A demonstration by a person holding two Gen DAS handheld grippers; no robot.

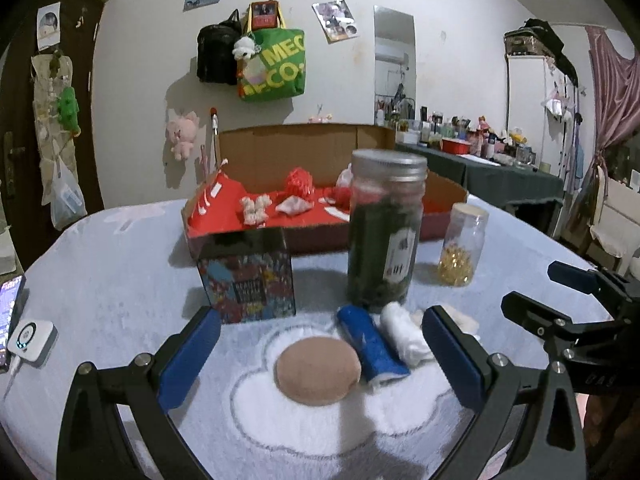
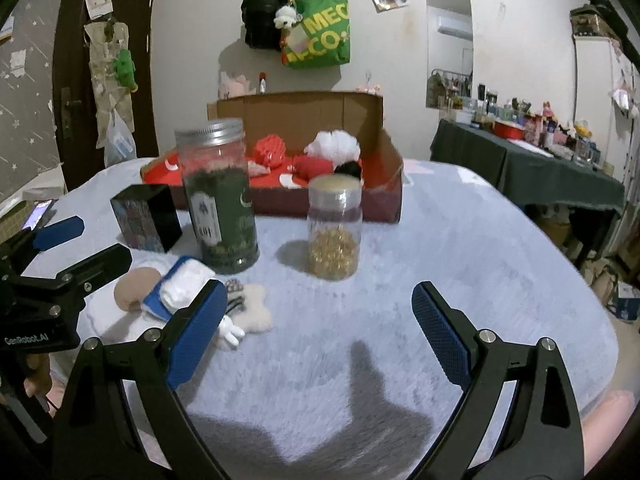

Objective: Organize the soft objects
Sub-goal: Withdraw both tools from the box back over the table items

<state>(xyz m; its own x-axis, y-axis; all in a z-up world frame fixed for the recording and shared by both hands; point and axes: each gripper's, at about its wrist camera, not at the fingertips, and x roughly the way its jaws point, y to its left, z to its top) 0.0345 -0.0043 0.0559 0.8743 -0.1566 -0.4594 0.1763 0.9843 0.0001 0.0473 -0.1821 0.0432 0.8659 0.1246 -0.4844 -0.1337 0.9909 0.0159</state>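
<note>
A round tan puff (image 1: 318,370) lies on the pale plush cloth, between the fingers of my open left gripper (image 1: 320,354). Beside it lie a blue roll (image 1: 372,344) and a white roll (image 1: 404,334). In the right wrist view the puff (image 2: 134,288), the white roll (image 2: 184,288) and a cream plush piece (image 2: 256,308) lie at the left; my open right gripper (image 2: 320,326) hovers over bare cloth to their right. Behind stands a cardboard box (image 1: 304,140) with a red lining that holds red and white soft things (image 1: 298,184).
A tall jar with dark contents (image 1: 384,232), a small jar of gold capsules (image 1: 462,244) and a patterned black box (image 1: 248,276) stand in front of the cardboard box. A phone and a white device (image 1: 30,338) lie at the left edge. A cluttered table (image 2: 532,160) stands at the right.
</note>
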